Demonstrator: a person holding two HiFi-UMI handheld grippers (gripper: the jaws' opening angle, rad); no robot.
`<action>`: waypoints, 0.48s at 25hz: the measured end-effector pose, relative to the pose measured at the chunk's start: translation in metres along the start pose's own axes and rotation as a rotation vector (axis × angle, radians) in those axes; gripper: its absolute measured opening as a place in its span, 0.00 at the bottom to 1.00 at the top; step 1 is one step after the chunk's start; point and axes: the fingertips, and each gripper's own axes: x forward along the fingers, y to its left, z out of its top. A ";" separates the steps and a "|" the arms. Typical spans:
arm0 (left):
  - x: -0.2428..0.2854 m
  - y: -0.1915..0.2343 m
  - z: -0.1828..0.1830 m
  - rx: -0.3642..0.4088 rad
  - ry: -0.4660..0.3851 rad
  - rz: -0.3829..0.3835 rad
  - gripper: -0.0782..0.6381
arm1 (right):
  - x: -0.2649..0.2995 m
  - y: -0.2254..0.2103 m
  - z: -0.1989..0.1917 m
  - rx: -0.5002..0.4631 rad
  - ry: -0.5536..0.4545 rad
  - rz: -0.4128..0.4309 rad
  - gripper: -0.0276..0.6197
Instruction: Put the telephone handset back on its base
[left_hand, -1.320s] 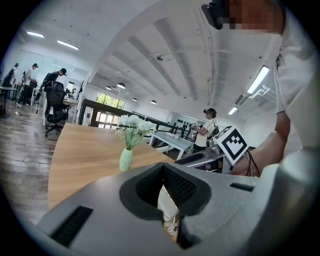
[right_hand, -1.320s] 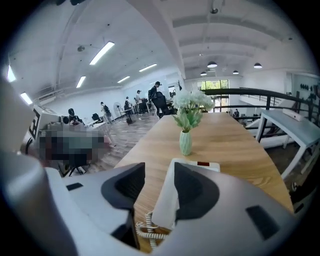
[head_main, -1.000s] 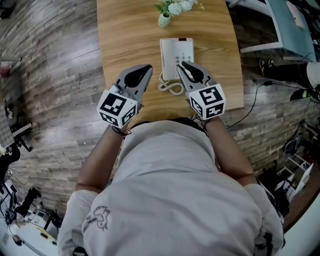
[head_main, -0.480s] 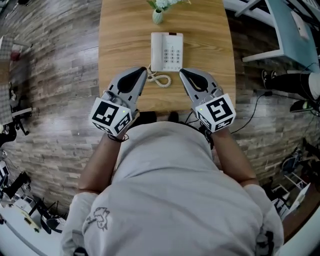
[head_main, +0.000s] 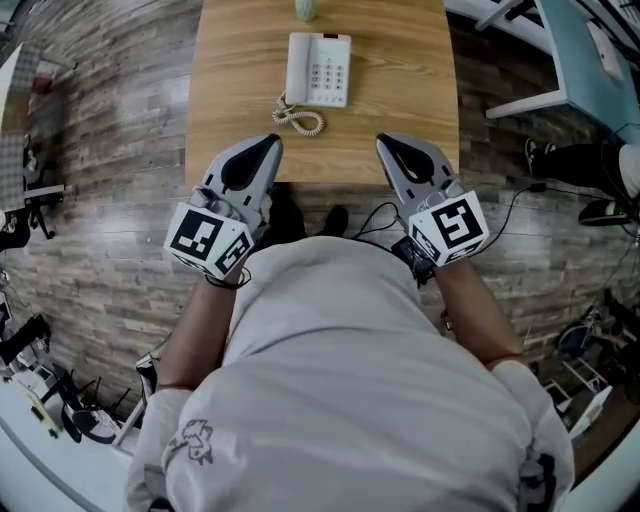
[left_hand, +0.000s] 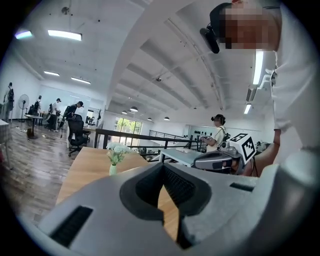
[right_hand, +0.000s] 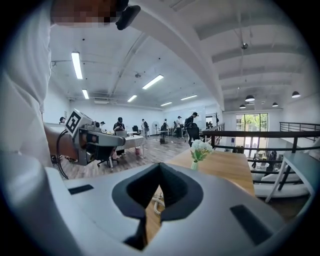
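Handset (head_main: 299, 68) cradled; left tool (head_main: 271, 141), right tool (head_main: 386, 141) closed

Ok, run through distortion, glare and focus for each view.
Head view: fisheye curves the floor planks, telephone sharp. Left gripper view: black circular vignette, ceiling light blown out. Right gripper view: same vignette, bright windows wash out.

pale grey short-sleeved t-shirt (head_main: 340, 390) with a small dark print (head_main: 195, 435) on one sleeve; light grey left gripper (head_main: 270, 142) and right gripper (head_main: 385, 140), each with a black-and-white marker cube (head_main: 208, 240).
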 end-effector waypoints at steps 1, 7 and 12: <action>-0.005 -0.005 0.001 0.003 0.002 0.003 0.12 | -0.007 0.002 0.000 0.000 -0.004 0.001 0.05; -0.028 -0.023 0.014 0.030 -0.014 -0.013 0.12 | -0.033 0.021 0.011 0.003 -0.036 -0.016 0.05; -0.046 -0.035 0.026 0.051 -0.050 -0.075 0.12 | -0.041 0.044 0.013 0.003 -0.047 -0.037 0.05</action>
